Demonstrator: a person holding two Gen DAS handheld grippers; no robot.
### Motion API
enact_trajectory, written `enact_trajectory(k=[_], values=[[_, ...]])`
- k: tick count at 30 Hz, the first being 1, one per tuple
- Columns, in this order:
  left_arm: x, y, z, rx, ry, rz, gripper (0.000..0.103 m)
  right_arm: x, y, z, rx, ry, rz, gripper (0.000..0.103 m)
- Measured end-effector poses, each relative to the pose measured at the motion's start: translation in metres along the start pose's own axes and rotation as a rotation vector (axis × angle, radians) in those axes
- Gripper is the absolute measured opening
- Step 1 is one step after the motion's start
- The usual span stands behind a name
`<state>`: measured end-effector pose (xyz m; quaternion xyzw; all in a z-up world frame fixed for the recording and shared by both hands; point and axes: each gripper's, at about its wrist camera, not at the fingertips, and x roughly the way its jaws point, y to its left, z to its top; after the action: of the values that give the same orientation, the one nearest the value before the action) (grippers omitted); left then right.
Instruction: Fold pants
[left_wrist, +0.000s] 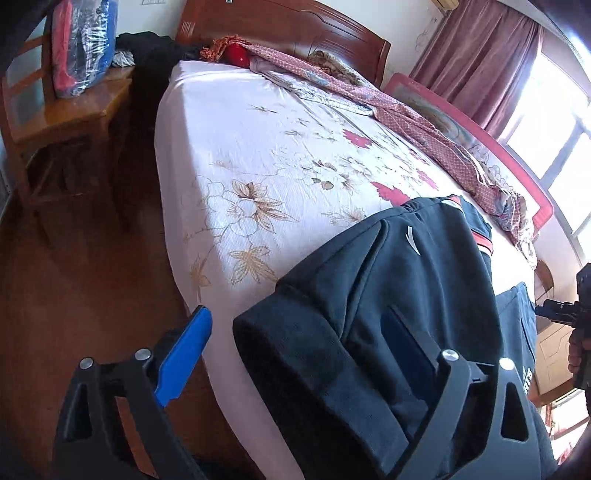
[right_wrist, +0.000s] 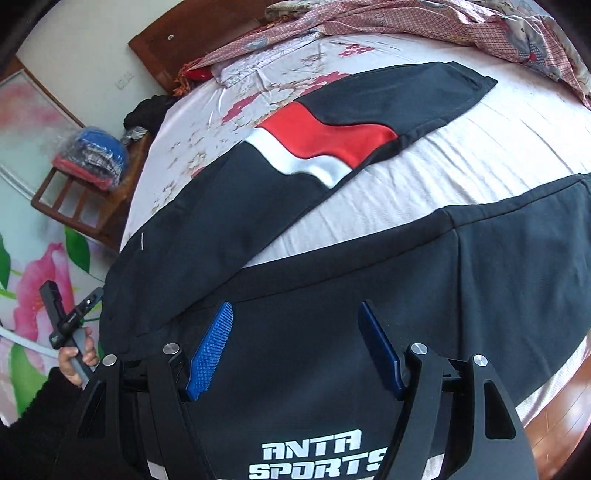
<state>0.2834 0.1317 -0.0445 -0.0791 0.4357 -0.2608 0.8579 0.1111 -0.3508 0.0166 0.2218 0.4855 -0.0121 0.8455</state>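
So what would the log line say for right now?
step: fold not begun | pants: spread on bed | left tool: open | right tool: open

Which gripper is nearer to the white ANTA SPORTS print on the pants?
Right. The right gripper hovers open just above the ANTA SPORTS print; the left gripper is over at the pants' waist edge.

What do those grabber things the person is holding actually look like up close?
Each is a pair of tongs: the left tongs and right tongs have black angular arms with triangular cut-outs and round silver pivot pins. The fingers are flat bright blue pads with a fine ribbed texture. The hand on the black handle wears a dark sleeve.
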Motion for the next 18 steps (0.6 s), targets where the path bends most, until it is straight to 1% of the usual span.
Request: enact_trajectory(k=[1, 3, 4, 6, 8, 10, 11, 12, 13, 14, 15, 16, 17, 18], values=[[0.004, 0.002, 0.000, -0.008, 0.003, -0.010, 0.087, 0.003, 0.004, 0.001, -0.006, 0.008, -0.001, 0.070], [0.009, 0.007, 0.000, -0.031, 0.008, -0.047, 0.072, 0.009, 0.009, 0.002, -0.015, 0.026, 0.014, 0.070], [0.012, 0.010, -0.001, -0.047, 0.019, -0.059, 0.071, 0.011, 0.011, 0.003, -0.016, 0.029, 0.012, 0.070], [0.014, 0.014, -0.005, -0.059, 0.014, -0.061, 0.068, 0.016, 0.014, 0.004, -0.017, 0.043, 0.037, 0.070], [0.014, 0.019, -0.006, -0.077, 0.020, -0.076, 0.067, 0.018, 0.019, 0.004, -0.034, 0.043, 0.037, 0.070], [0.014, 0.024, -0.006, -0.102, 0.023, -0.081, 0.060, 0.019, 0.026, 0.003, -0.063, 0.043, 0.045, 0.070], [0.014, 0.026, -0.006, -0.106, 0.030, -0.069, 0.052, 0.020, 0.027, 0.003, -0.064, 0.044, 0.046, 0.070], [0.015, 0.024, -0.007, -0.086, 0.040, -0.037, 0.044, 0.020, 0.027, 0.004, -0.058, 0.048, 0.058, 0.070], [0.013, 0.020, -0.007, -0.063, 0.045, 0.000, 0.039, 0.020, 0.027, 0.005, -0.047, 0.047, 0.068, 0.070], [0.012, 0.016, -0.006, -0.057, 0.052, 0.026, 0.028, 0.019, 0.026, 0.007, -0.042, 0.041, 0.066, 0.070], [0.010, 0.014, -0.006, -0.068, 0.059, 0.014, 0.018, 0.018, 0.026, 0.009, -0.046, 0.035, 0.064, 0.070], [0.006, 0.008, -0.004, -0.066, 0.049, 0.038, 0.017, 0.015, 0.027, 0.012, -0.054, 0.027, 0.065, 0.070], [-0.001, -0.001, -0.003, -0.047, 0.030, 0.061, 0.013, 0.013, 0.027, 0.015, -0.060, 0.022, 0.061, 0.070], [-0.012, -0.014, -0.001, -0.012, -0.005, 0.084, 0.012, 0.012, 0.027, 0.020, -0.066, 0.022, 0.059, 0.070]])
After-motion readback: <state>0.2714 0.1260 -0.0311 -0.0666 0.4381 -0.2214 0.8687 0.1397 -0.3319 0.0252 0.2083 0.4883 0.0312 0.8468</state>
